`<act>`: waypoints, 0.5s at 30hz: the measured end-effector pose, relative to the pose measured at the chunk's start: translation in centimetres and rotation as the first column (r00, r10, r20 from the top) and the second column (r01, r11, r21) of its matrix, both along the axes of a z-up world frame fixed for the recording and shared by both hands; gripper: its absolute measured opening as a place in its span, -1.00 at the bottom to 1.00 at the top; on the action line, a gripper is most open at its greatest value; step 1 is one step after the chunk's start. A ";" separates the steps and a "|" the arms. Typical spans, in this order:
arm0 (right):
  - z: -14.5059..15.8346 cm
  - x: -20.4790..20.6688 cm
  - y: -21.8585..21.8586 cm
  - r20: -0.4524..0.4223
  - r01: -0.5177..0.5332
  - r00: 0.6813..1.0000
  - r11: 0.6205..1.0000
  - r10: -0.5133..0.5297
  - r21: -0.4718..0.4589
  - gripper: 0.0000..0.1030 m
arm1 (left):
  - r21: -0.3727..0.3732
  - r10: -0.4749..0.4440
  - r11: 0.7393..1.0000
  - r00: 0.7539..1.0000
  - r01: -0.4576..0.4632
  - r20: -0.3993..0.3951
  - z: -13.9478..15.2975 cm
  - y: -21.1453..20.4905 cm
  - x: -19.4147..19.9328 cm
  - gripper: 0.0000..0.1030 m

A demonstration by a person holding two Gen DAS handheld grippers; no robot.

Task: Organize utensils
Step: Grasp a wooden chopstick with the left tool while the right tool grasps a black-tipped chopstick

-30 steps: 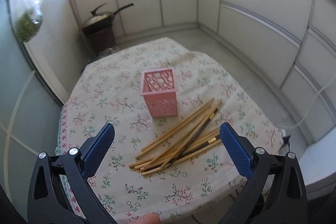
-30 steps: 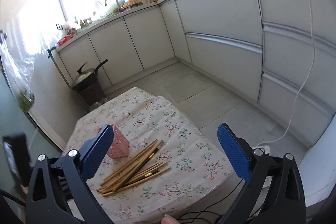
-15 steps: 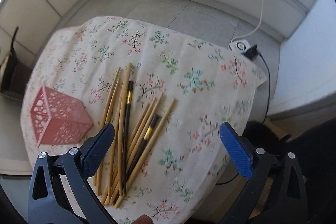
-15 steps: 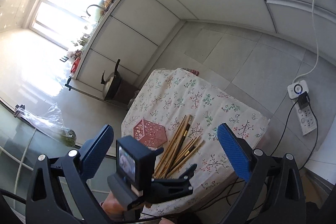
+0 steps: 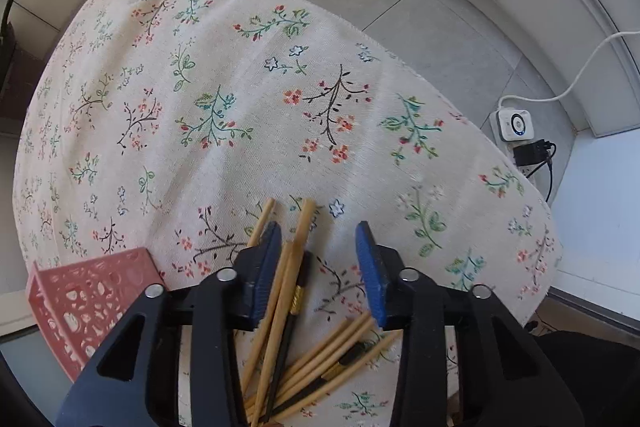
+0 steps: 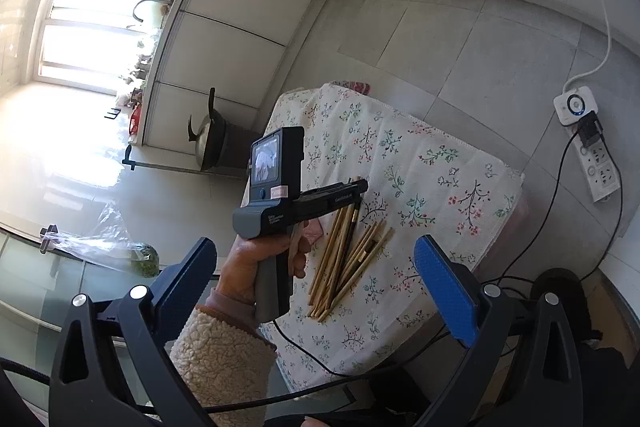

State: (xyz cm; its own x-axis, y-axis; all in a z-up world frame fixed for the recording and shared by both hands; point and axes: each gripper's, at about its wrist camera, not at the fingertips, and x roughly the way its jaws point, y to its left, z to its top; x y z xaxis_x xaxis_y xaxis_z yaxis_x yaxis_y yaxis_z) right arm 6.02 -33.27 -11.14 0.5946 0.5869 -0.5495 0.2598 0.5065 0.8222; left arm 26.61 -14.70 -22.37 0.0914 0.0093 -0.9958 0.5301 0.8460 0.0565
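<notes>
left tool (image 5: 318, 261) pointing down now, jaws just closing around thin bamboo chopsticks (image 5: 280, 311), not gripping yet | pink lattice holder (image 5: 90, 303) just left on floral table (image 5: 240, 99) | right tool (image 6: 316, 277) wide open, empty

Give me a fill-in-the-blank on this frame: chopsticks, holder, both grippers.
1. The chopsticks lie loose on the floral ____.
2. The pink holder contains ____ chopsticks.
3. The left gripper is pointed ____ at the pile, a few sticks between its jaws.
4. The right gripper has its jaws wide ____, nothing between them.

Missing words: tablecloth; no; down; open
</notes>
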 end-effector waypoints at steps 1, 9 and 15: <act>-0.1 0.1 0.0 -0.006 -0.005 1.000 1.000 0.005 -0.004 0.87 | 0.001 0.000 1.000 1.000 0.000 -0.005 -0.3 0.0 0.1 -0.39; -0.9 0.6 0.2 -0.045 0.009 0.999 0.999 -0.011 -0.042 0.87 | 0.008 0.005 1.000 0.998 -0.005 0.062 -0.6 0.6 -0.6 -0.84; -2.2 1.4 1.7 -0.095 0.005 0.995 0.998 -0.011 -0.069 0.87 | -0.104 0.055 0.994 0.986 -0.039 0.157 4.4 3.5 -4.1 -0.87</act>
